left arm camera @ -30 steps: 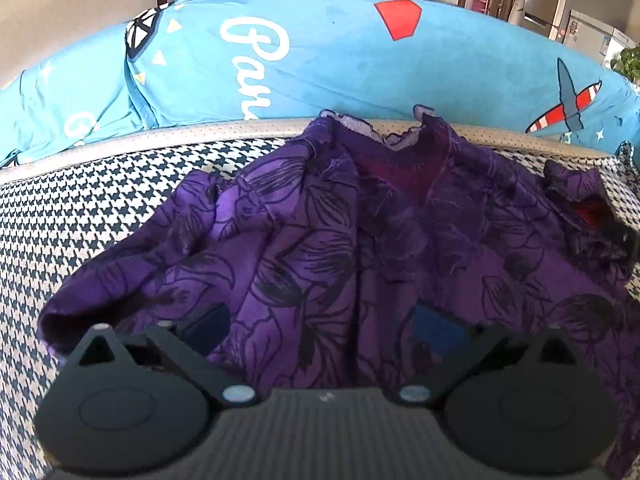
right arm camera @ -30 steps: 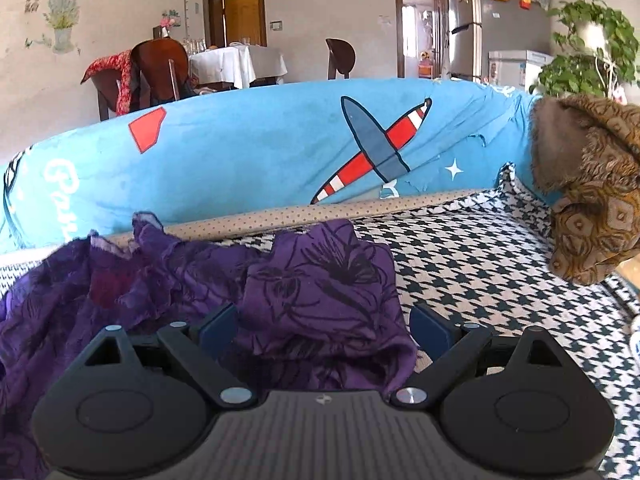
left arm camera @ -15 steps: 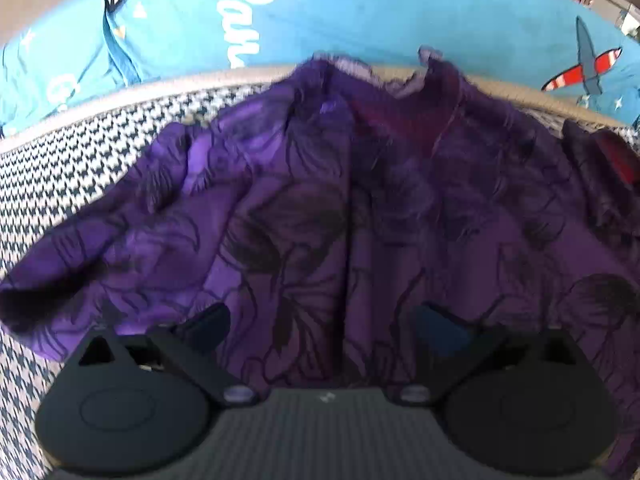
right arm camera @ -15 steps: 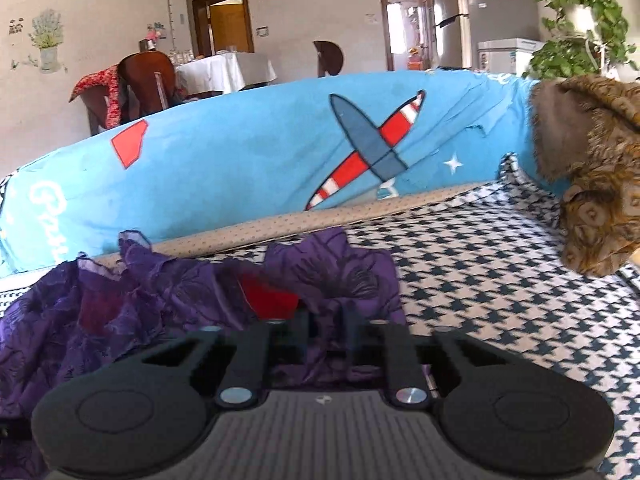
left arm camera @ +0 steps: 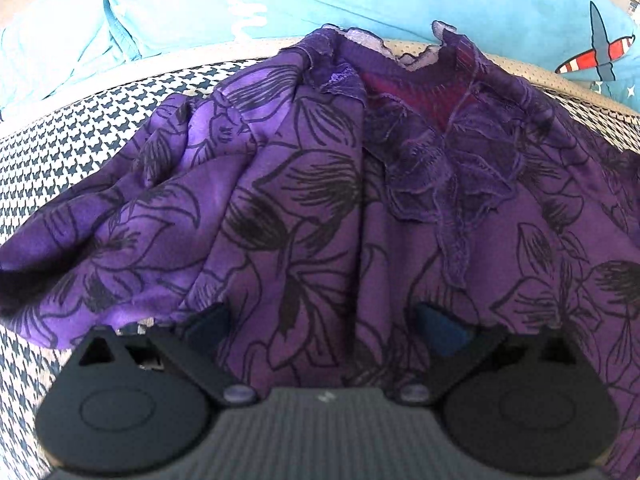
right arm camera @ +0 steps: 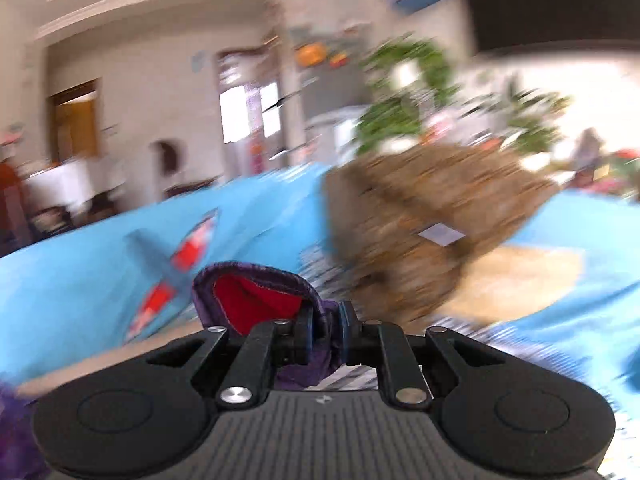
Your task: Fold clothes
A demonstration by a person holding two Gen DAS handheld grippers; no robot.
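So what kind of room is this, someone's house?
Most likely a home living area: a sofa with a houndstooth seat cover and blue airplane-print throw, a purple floral blouse spread on it, and leafy houseplants near a doorway.

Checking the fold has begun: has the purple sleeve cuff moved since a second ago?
Yes. The purple floral sleeve cuff, pinched by the right gripper, has lifted off the houndstooth cover, up against the blue airplane-print cushion.

The right wrist view is smeared by motion: the room, the plants (right arm camera: 404, 92) and the brown patterned cloth (right arm camera: 420, 220) lose their detail. The purple floral garment (left arm camera: 320, 200) runs off the left wrist view's right edge, and the gripper body hides its lower part.
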